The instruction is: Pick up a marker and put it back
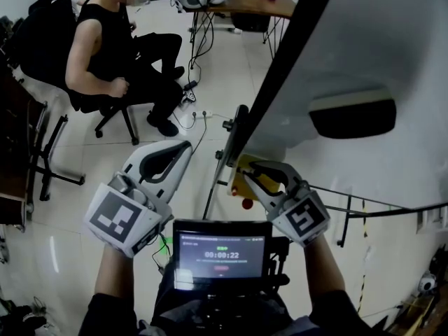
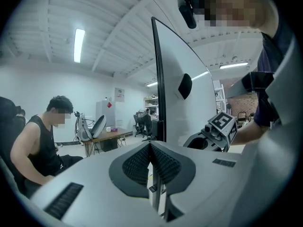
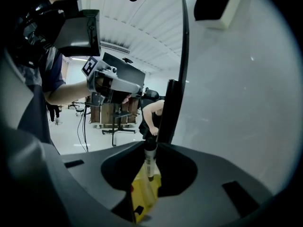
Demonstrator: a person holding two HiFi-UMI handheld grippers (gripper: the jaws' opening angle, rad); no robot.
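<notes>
My right gripper (image 3: 150, 144) was part-closed on the marker (image 3: 150, 157), with a pad on each side of the barrel. The marker was near upright, black cap on top. It sat right by the whiteboard (image 3: 236, 103) edge, just above a yellow holder (image 3: 144, 193). My left gripper (image 2: 151, 145) was closed with nothing in it, left of the board.

Handling, my read: the marker is light and stiff with a smooth plastic barrel, so it could swivel or slip in the pads if it bumps the holder. Best hold is mid-barrel, below the cap, since pinching the cap could pop it off. I couldn't tell exactly where the pads sat.

Only the right gripper view showed the marker and the grip. In the head view I couldn't make the marker out, but it showed both grippers by the board, a small red thing (image 1: 246, 203) under the yellow holder, and the eraser (image 1: 353, 116) higher up. The left gripper view gave its own closed jaws, the board edge-on, and the right gripper beyond.
</notes>
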